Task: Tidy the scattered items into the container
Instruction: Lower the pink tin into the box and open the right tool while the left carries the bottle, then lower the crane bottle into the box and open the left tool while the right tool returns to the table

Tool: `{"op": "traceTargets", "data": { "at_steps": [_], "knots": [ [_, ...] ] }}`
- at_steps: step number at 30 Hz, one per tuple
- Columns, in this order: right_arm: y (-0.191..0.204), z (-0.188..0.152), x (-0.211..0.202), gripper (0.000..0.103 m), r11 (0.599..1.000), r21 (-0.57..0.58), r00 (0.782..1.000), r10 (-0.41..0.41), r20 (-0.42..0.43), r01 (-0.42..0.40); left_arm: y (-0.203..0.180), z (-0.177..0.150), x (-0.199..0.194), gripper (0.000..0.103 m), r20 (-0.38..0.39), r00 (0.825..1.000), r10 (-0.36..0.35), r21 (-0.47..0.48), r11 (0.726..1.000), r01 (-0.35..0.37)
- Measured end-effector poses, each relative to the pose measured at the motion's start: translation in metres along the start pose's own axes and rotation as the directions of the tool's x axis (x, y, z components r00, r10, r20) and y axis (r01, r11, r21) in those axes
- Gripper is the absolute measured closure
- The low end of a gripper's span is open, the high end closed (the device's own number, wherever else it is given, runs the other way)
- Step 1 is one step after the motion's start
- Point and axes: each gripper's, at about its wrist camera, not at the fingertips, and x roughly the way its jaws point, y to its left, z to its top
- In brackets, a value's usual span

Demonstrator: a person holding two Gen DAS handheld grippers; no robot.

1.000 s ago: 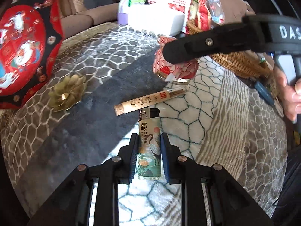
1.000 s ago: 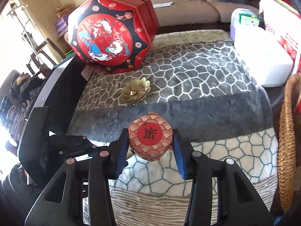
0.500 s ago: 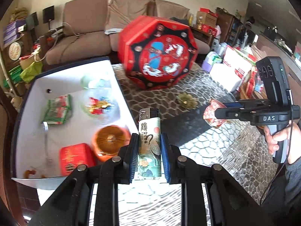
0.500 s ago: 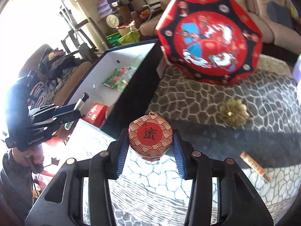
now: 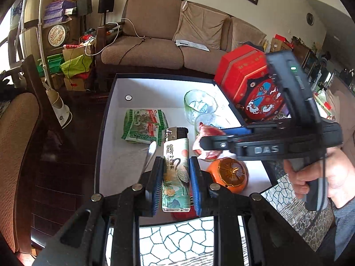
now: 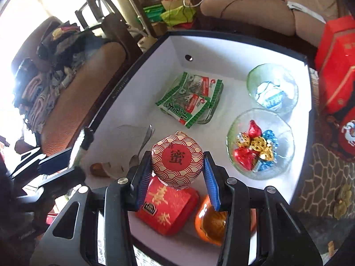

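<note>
My left gripper [image 5: 176, 175] is shut on a lighter [image 5: 176, 173] printed with a crane and holds it above the open white box [image 5: 155, 86]. My right gripper [image 6: 177, 173] is shut on a small jar with a red wave-pattern lid [image 6: 177, 160], held over the box [image 6: 221, 46] above a red packet [image 6: 168, 206]. The right gripper also shows in the left wrist view [image 5: 221, 143], reaching in from the right. The left gripper with the lighter shows at the left of the right wrist view [image 6: 81, 148].
Inside the box lie green snack packets [image 6: 190, 98], two glass bowls of sweets [image 6: 260, 143], a spoon [image 6: 142, 146] and an orange round pot [image 5: 230, 174]. A red octagonal tin [image 5: 250, 86] stands beside the box on the patterned cloth [image 5: 177, 239]. A sofa [image 5: 166, 42] is behind.
Both grippers have swung from the patterned cloth over to the white box, carrying the lighter and the jar. They now hover above its contents.
</note>
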Motion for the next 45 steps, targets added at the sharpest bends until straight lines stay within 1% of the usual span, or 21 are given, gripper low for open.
{"op": "traceTargets", "data": {
  "at_steps": [4,6,8,12,14,16,18,19,21,23,24,26,27,29,31,33,36,39,41,44,45],
  "knots": [
    [0.005,0.01,0.049,0.061,0.994,-0.029,0.99,-0.107,-0.093,0.105,0.021,0.002,0.013,0.08,0.003,1.0,-0.019,-0.03,0.999,0.019],
    [0.002,0.014,0.059,0.061,0.987,-0.052,0.982,-0.155,-0.111,0.15,0.029,0.004,0.018,0.08,0.007,0.999,-0.034,-0.039,0.999,0.034],
    [0.001,0.018,0.07,0.061,0.974,-0.09,0.964,-0.22,-0.152,0.208,0.035,0.004,0.023,0.08,0.014,0.999,-0.048,-0.046,0.998,0.048],
    [0.004,0.019,0.091,0.061,0.966,-0.13,0.943,-0.246,-0.223,0.222,0.041,0.003,0.029,0.08,0.022,0.996,-0.083,-0.053,0.995,0.084],
    [0.008,0.019,0.096,0.061,0.966,-0.146,0.938,-0.246,-0.247,0.215,0.042,0.004,0.031,0.08,0.022,0.996,-0.092,-0.053,0.994,0.093],
    [0.008,0.017,0.098,0.061,0.964,-0.149,0.925,-0.255,-0.282,0.221,0.044,0.004,0.032,0.08,0.021,0.995,-0.095,-0.058,0.994,0.096],
    [0.006,0.013,0.094,0.061,0.969,-0.138,0.918,-0.239,-0.316,0.205,0.046,0.005,0.033,0.08,0.016,0.995,-0.098,-0.067,0.993,0.099],
    [0.005,0.012,0.086,0.061,0.971,-0.139,0.923,-0.229,-0.31,0.194,0.046,0.005,0.032,0.08,0.017,0.995,-0.1,-0.068,0.993,0.101],
    [0.004,0.011,0.06,0.06,0.97,-0.145,0.939,-0.226,-0.259,0.194,0.046,0.006,0.032,0.08,0.017,0.995,-0.098,-0.069,0.993,0.099],
    [0.003,0.008,0.023,0.06,0.979,-0.142,0.97,-0.169,-0.177,0.145,0.044,0.009,0.033,0.08,0.011,0.995,-0.095,-0.071,0.993,0.095],
    [0.0,0.005,0.003,0.06,0.984,-0.132,0.98,-0.141,-0.139,0.123,0.041,0.012,0.035,0.08,0.006,0.996,-0.094,-0.073,0.993,0.094],
    [-0.008,-0.005,-0.036,0.056,0.984,-0.124,0.989,-0.132,-0.058,0.125,0.034,0.019,0.042,0.08,-0.014,0.996,-0.091,-0.078,0.993,0.089],
    [-0.011,-0.011,-0.053,0.052,0.983,-0.121,0.99,-0.141,-0.022,0.137,0.029,0.023,0.048,0.08,-0.033,0.996,-0.089,-0.086,0.993,0.086],
    [-0.019,-0.027,-0.081,0.051,0.982,-0.112,0.988,-0.151,0.031,0.153,0.02,0.032,0.063,0.08,-0.075,0.992,-0.1,-0.116,0.989,0.09],
    [-0.035,-0.037,-0.104,0.051,0.987,-0.081,0.989,-0.136,0.063,0.14,0.008,0.042,0.083,0.08,-0.129,0.988,-0.089,-0.137,0.988,0.071],
    [-0.055,-0.058,-0.124,0.051,0.993,-0.039,0.99,-0.112,0.09,0.116,-0.003,0.049,0.104,0.08,-0.179,0.981,-0.076,-0.158,0.986,0.048],
    [-0.085,-0.083,-0.149,0.051,0.993,-0.003,0.987,-0.117,0.109,0.118,-0.017,0.058,0.131,0.08,-0.222,0.974,-0.053,-0.191,0.981,0.01],
    [-0.118,-0.111,-0.16,0.051,0.991,0.027,0.984,-0.137,0.11,0.135,-0.024,0.066,0.151,0.08,-0.249,0.968,-0.032,-0.219,0.975,-0.024],
    [-0.135,-0.123,-0.165,0.051,0.99,0.044,0.984,-0.135,0.113,0.131,-0.026,0.069,0.165,0.08,-0.274,0.961,-0.024,-0.238,0.97,-0.044],
    [-0.151,-0.138,-0.166,0.051,0.991,0.054,0.985,-0.131,0.113,0.125,-0.026,0.069,0.183,0.08,-0.294,0.956,-0.006,-0.254,0.965,-0.072],
    [-0.154,-0.142,-0.166,0.051,0.991,0.054,0.986,-0.124,0.114,0.119,-0.026,0.069,0.187,0.08,-0.297,0.955,0.012,-0.249,0.964,-0.09]
  ]
}}
